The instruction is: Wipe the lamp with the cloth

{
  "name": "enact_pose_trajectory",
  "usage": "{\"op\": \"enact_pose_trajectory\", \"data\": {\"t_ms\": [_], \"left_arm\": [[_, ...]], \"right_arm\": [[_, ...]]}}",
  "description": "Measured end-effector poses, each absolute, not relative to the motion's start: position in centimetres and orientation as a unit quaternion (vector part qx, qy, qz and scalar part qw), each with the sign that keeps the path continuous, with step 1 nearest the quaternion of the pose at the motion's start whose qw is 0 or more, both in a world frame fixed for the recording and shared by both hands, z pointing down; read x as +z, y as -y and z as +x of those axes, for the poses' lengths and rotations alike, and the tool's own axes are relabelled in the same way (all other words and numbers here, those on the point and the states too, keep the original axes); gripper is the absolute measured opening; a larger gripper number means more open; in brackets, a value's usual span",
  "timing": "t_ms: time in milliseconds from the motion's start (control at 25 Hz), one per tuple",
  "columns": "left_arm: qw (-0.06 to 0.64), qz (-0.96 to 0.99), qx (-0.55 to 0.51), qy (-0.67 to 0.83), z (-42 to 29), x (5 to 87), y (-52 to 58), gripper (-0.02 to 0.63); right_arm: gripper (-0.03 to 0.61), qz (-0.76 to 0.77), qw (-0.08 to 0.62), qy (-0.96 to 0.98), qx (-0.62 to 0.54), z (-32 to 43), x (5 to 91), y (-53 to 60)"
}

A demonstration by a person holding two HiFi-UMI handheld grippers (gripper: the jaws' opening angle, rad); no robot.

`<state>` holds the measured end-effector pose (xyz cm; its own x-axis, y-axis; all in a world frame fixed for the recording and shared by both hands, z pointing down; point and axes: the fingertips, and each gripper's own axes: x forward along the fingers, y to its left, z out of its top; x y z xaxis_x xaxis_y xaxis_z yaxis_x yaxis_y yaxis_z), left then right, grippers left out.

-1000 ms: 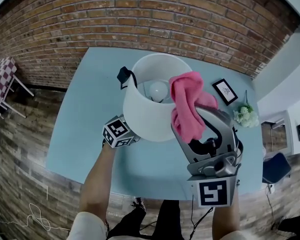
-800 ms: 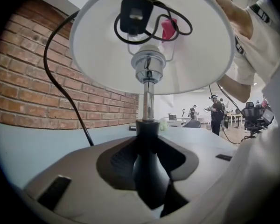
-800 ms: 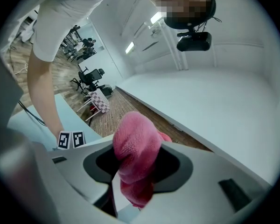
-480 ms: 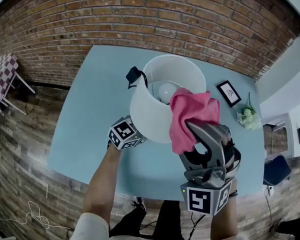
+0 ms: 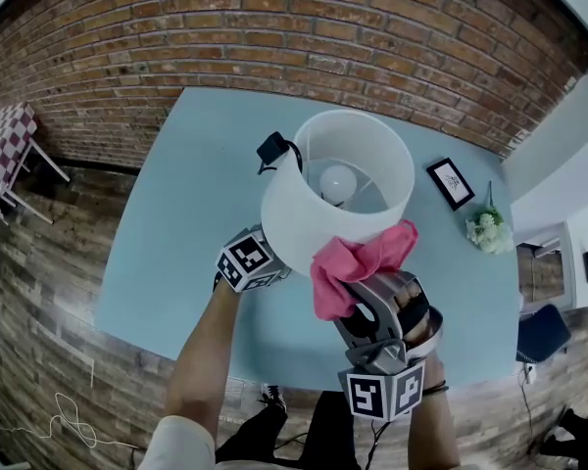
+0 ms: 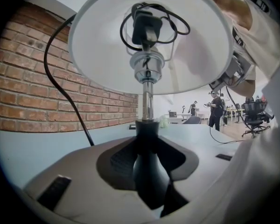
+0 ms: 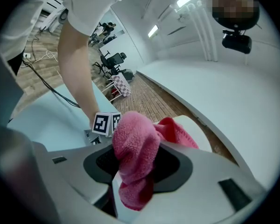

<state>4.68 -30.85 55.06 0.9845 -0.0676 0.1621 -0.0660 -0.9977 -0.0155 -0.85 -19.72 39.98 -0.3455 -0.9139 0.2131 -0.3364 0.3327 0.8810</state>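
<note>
A lamp with a white shade [image 5: 318, 218] and a bare bulb [image 5: 336, 178] stands on the light blue table [image 5: 176, 213]. My left gripper [image 6: 147, 155] is shut on the lamp's black neck [image 6: 146, 164], just under the chrome stem [image 6: 147, 101]. In the head view only its marker cube [image 5: 249, 259] shows beside the shade. My right gripper [image 5: 361, 297] is shut on the pink cloth [image 5: 358, 260], which lies against the shade's near lower side. In the right gripper view the cloth [image 7: 134, 157] bunches between the jaws, with the shade [image 7: 198, 132] behind it.
A black plug with its cord [image 5: 272, 149] hangs at the shade's far left. A small framed picture [image 5: 448, 181] and white flowers [image 5: 485, 231] stand at the table's right. A brick wall runs behind; a checked table [image 5: 5, 155] stands far left.
My right gripper has come down with the cloth from the shade's top rim along its near side to the lower edge. The left gripper and the lamp have stayed put.
</note>
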Motion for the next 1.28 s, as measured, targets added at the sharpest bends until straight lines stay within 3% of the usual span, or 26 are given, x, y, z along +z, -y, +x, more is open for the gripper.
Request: {"op": "enact_pose_trajectory", "data": {"t_ms": [320,440,760,1080,1280], "left_arm": [[0.002,-0.995,-0.08,-0.057,4.5,55.0,30.9,0.167],[0.003,-0.991,-0.085,-0.107,4.1,55.7,31.3,0.202],[0.003,-0.937,-0.096,-0.335,2.7,55.3,31.8,0.296],[-0.005,-0.869,-0.112,-0.481,4.0,56.0,33.4,0.291],[-0.008,-0.858,-0.097,-0.505,4.9,55.7,33.6,0.183]], "right_arm": [[0.202,0.401,0.409,0.741,-0.35,-0.9,43.4,18.8],[0.201,0.398,0.41,0.752,-0.33,-0.7,44.1,18.3],[0.201,0.472,0.31,0.784,-0.258,2.3,41.0,15.9],[0.201,0.549,0.204,0.769,-0.255,8.6,33.9,15.8],[0.201,0.575,0.177,0.755,-0.261,11.4,31.4,15.8]]}}
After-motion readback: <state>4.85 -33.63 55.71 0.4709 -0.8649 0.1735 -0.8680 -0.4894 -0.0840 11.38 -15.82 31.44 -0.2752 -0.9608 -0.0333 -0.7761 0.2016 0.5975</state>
